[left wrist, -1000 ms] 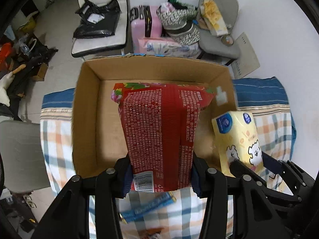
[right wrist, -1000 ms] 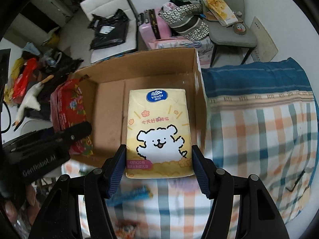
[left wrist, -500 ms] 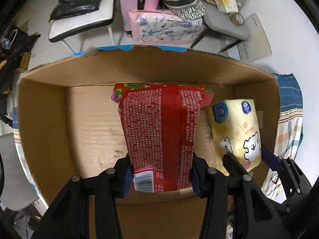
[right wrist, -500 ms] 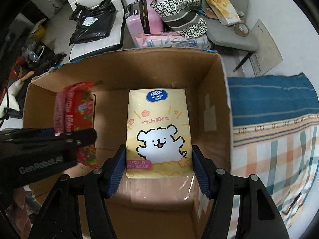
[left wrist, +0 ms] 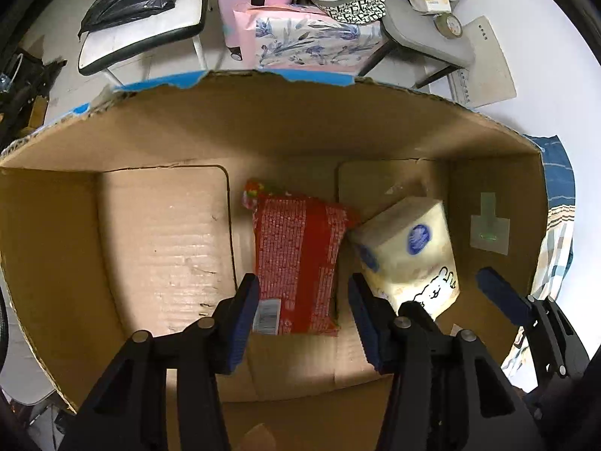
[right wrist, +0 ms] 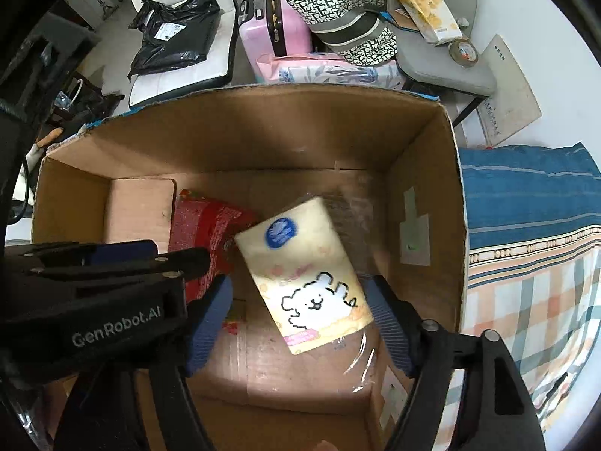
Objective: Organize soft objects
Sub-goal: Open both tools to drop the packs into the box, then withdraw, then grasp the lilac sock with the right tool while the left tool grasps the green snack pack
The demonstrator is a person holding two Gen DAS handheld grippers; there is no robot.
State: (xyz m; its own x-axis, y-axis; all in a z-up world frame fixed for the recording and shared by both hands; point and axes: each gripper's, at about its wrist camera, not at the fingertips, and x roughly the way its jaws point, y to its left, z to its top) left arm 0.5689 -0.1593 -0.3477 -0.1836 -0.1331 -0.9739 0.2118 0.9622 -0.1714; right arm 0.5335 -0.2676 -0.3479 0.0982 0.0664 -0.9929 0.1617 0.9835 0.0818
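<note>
Two soft packs lie on the floor of the open brown cardboard box (left wrist: 157, 248): a red plastic pack printed with white text (left wrist: 296, 263) and a pale yellow tissue pack with a cartoon dog and a blue round logo (right wrist: 304, 274). We see the red pack lying flat near the middle of the box floor, its barcode end toward our left gripper (left wrist: 304, 319). The yellow pack sits just to its right, tilted, with one corner touching or overlapping the red pack's edge; it looks slightly blurred in both views.

Our left gripper hangs over the near end of the red pack with its blue-padded fingers (left wrist: 244, 315) spread apart, holding nothing. The left pad appears beside the barcode, but we cannot tell whether it touches. Our right gripper (right wrist: 300, 323) is likewise spread wide, its blue-padded fingers (right wrist: 390, 323) standing on either side of the yellow pack's lower end with a gap on each side, so the pack is free of them. From the right wrist view, the black body of the left gripper crosses the lower left and covers part of the red pack.

On the box's right inner wall there is a pale taped patch (left wrist: 488, 229). Beyond the far wall we see a pink hard-shell suitcase (right wrist: 274, 34), a black plastic bag (right wrist: 172, 30) on a white chair, and a grey chair piled with patterned fabric. A checked cloth with a blue striped border (right wrist: 533, 248) lies beside the box on the right.
</note>
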